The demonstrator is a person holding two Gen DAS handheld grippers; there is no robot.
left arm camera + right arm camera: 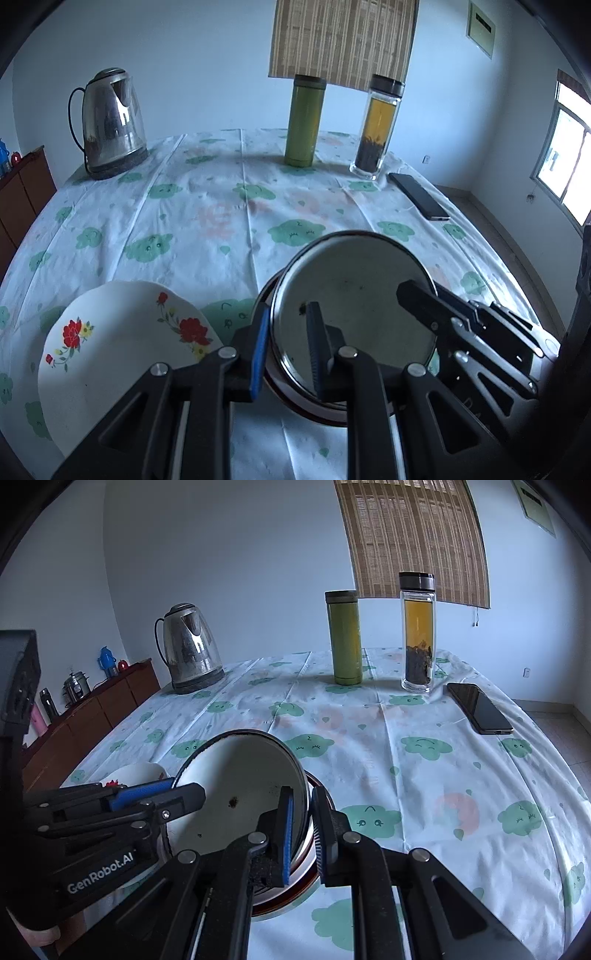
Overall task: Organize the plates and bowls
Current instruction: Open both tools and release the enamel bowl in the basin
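Note:
A white enamel bowl (pixel 362 295) with a dark rim is tilted inside a red-rimmed bowl (pixel 295 400) on the table. My left gripper (pixel 286 354) straddles its left rim, one finger inside and one outside, with a gap showing. My right gripper (pixel 303 834) straddles the right rim of the same bowl (pixel 240 775) the same way, also with a gap. A white plate (pixel 118 354) with red flowers lies to the left of the bowls; its edge also shows in the right wrist view (pixel 142 770).
A steel kettle (pixel 110 122) stands at the far left of the table. A green flask (pixel 303 122) and a glass tea bottle (pixel 376 129) stand at the back. A black phone (pixel 419 195) lies at the right. The cloth (pixel 221 221) has green cloud prints.

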